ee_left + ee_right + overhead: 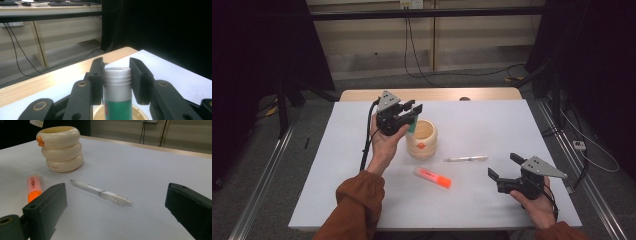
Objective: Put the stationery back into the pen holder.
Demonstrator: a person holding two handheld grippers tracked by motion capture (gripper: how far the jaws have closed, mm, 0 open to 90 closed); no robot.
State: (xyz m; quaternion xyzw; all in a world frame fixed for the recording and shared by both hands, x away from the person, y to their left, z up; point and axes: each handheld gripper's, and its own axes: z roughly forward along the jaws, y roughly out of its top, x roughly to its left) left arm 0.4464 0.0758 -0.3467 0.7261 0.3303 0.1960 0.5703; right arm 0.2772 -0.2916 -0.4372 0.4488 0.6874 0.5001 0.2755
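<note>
From the high view, the left gripper (411, 108) pinches a green tube (412, 127) over the cream holder (422, 139), likely to drop it in. Its own view shows the tube (117, 100) upright, silver cap at 12 o'clock. The right gripper (115, 207) waits spread wide, the pen (100, 192) ahead.

An orange highlighter (432, 177) lies near the front of the white table (492, 120), a clear pen (466, 159) just right of it, black cables (422, 70) trailing on the far floor.
</note>
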